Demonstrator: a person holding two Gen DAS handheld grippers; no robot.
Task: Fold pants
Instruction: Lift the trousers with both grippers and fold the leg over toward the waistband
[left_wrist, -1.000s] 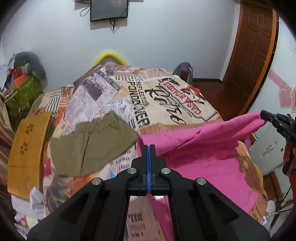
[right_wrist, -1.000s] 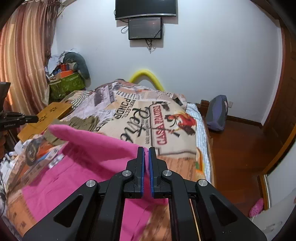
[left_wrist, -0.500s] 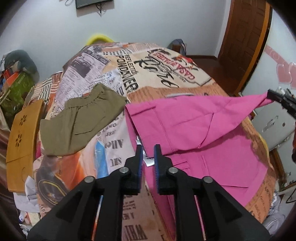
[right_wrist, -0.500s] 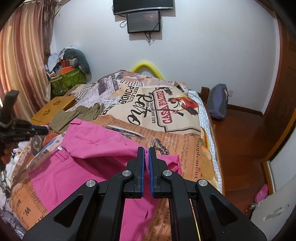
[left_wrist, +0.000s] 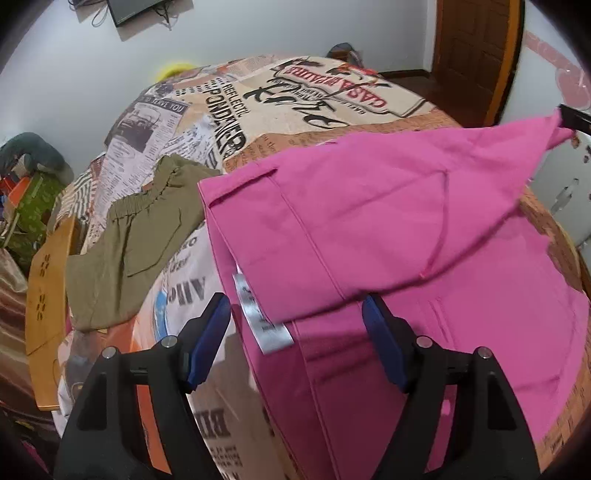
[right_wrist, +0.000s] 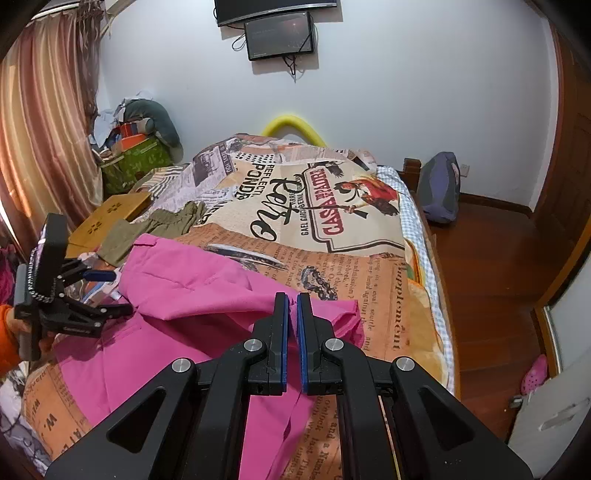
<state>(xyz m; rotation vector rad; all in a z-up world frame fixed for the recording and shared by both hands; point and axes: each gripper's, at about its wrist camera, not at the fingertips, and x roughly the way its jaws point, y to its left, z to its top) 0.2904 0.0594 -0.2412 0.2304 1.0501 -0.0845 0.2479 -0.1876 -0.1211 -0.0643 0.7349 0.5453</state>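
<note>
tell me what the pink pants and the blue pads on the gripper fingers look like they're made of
Pink pants: a thin woven fabric, probably cotton or a blend, matte. It drapes softly, creases sharply and shows stitched seams plus a sewn-in satin label.

Blue pads: likely rubber or soft plastic, smooth with a slight sheen, set on rigid black plastic fingers. The exact material cannot be told.

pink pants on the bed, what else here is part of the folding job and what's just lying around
Part of the job:
- pink pants
- left gripper, open over the waistband
- right gripper, shut on a pants corner
- bed cover, the folding surface

Lying about:
- olive shorts
- wooden board
- green bag
- grey backpack
</note>
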